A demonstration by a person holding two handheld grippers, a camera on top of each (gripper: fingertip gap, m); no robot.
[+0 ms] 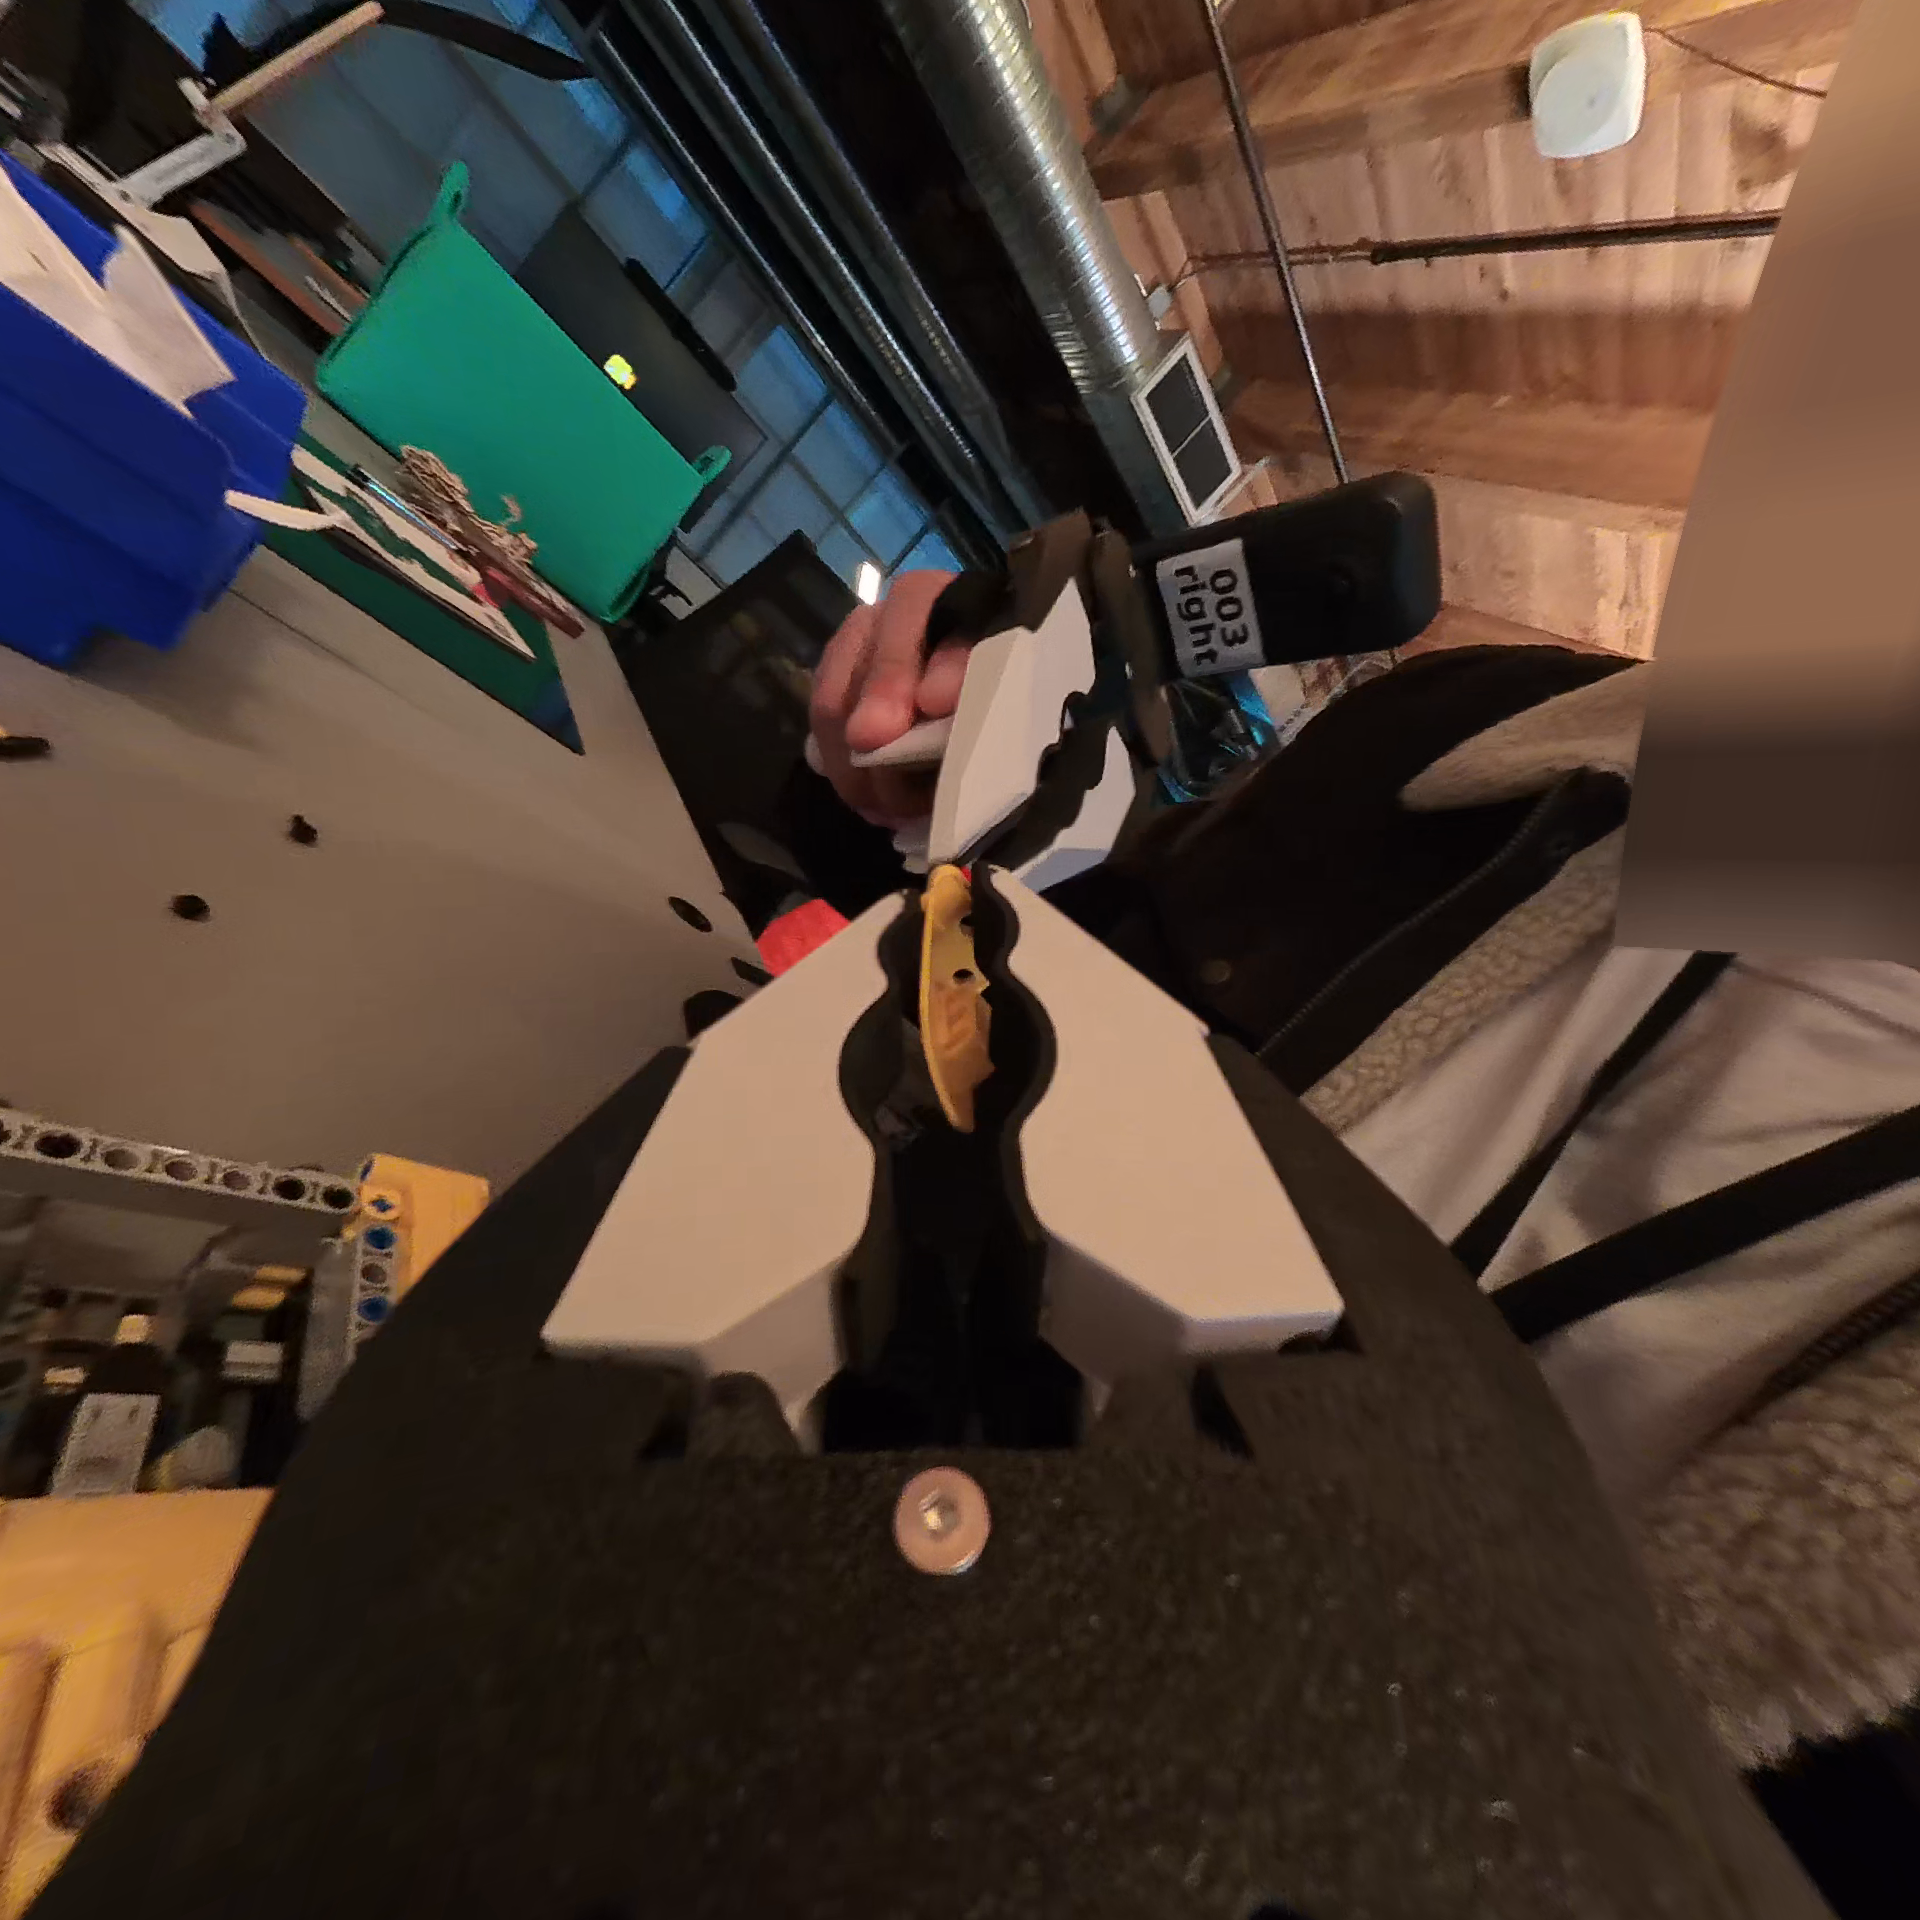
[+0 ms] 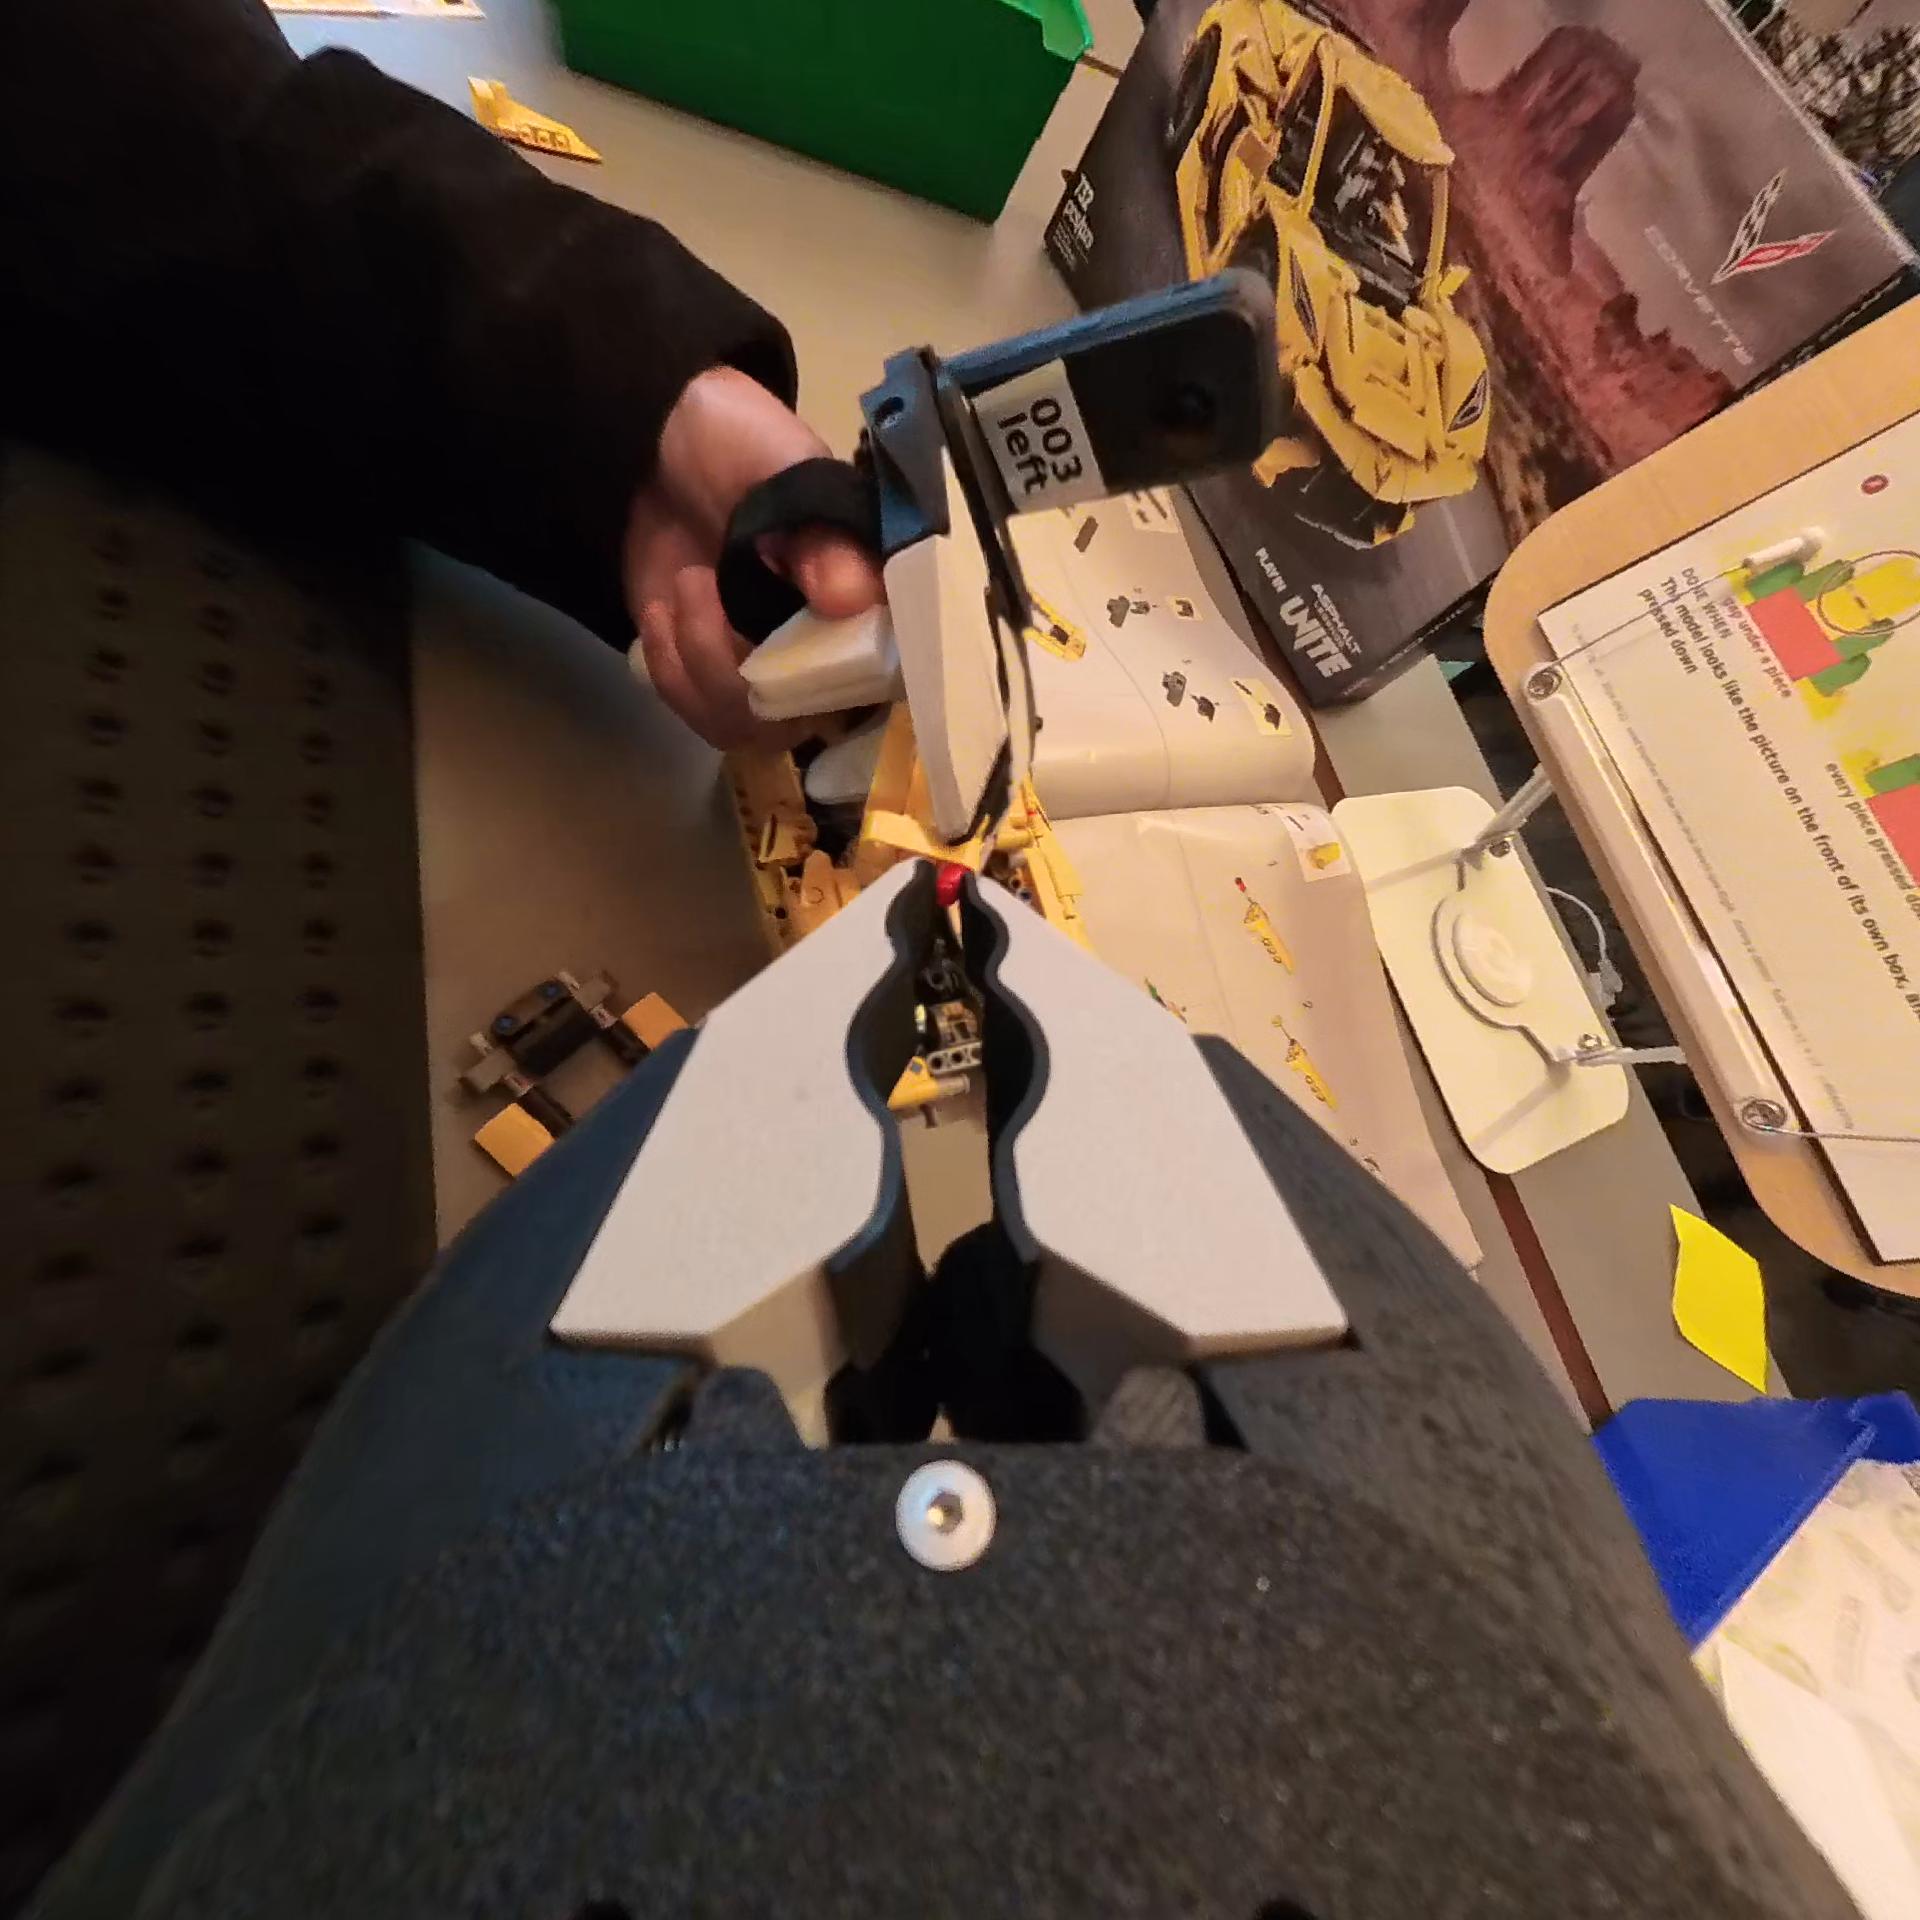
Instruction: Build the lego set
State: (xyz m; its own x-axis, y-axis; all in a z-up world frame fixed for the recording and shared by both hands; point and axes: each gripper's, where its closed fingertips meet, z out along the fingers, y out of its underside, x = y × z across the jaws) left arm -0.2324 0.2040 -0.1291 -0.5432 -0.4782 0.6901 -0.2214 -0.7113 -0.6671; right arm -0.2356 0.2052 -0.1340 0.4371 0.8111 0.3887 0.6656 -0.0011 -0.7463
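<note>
L wrist view: left gripper at frame centre, fingers clamped on a curved yellow piece, held edge-on between the pads. Right gripper comes in from above, tip to tip w/ the left, touching the piece's top end; a bit of red shows at the contact. Lower left of frame: partly built model, grey beam frame w/ yellow panels, sitting on the table. Blue bin upper left, green bin behind it.

R wrist view: right gripper at centre, jaws nearly closed, pinching a small red pin at the tips. Left gripper hangs just above, meeting it over the yellow model mid-frame. Small black/tan sub-assembly lies apart at left, unattached. Open instruction booklet right of centre, set's box upper right, loose yellow part upper left.

Progress, my read: mid-build. Chassis plus some body done; pin going into yellow piece now; sub-assembly and loose panels not yet mounted. Lots left.
</note>
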